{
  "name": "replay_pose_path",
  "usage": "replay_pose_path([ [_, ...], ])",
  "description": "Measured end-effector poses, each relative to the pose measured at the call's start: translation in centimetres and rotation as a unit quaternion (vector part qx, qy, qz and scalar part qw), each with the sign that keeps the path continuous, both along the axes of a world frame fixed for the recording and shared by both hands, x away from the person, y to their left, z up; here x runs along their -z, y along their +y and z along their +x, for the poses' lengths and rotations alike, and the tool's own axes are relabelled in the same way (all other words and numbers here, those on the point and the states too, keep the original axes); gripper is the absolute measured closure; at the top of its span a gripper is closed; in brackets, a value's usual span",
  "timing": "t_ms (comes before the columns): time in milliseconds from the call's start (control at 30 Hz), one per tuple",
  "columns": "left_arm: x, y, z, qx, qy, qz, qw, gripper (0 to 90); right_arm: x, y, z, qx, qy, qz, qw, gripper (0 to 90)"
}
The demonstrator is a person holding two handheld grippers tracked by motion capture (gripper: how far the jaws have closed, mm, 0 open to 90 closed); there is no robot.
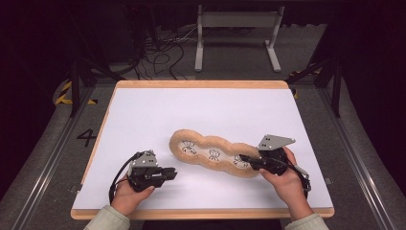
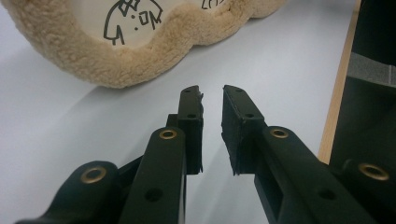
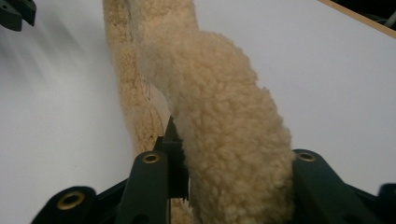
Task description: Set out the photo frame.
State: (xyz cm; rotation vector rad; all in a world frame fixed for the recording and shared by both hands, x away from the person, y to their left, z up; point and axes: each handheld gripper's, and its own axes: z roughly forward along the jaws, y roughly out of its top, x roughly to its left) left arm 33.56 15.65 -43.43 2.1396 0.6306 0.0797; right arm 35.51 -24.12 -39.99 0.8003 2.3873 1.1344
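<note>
The mat [image 1: 213, 152], a long fleece-rimmed pad with three printed figures, lies on the white table [image 1: 143, 115], its long axis running from 10 o'clock to 4 o'clock in the high view. The right gripper [image 1: 245, 158] sits at the mat's 4 o'clock end; in the right gripper view the fleece rim [image 3: 224, 135] stands between its two jaws, which bracket it (whether the pads press the rim cannot be told). The left gripper [image 1: 173, 173] rests apart from the mat, at about 7 o'clock from its near end, jaws narrowly parted and holding nothing. In the left gripper view the rim [image 2: 116, 65] lies ahead at 11 o'clock, with bare table between. The right hand [image 1: 286, 184] is the nearer.
</note>
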Motion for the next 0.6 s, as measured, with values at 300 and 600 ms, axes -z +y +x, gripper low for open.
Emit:
replay_pose_path([
  [300, 0.0, 0.1, 0.4, -0.024, 0.002, 0.005, 0.9997, 76.8, 0.0, -0.8, -0.1, 0.053, -0.016, -0.003, 0.9985, 48.3],
  [600, 0.1, -0.1, 1.0, -0.039, 0.006, 0.012, 0.9991, 75.5, 0.1, -2.6, -0.3, 0.112, -0.039, -0.014, 0.9928, 43.8],
])
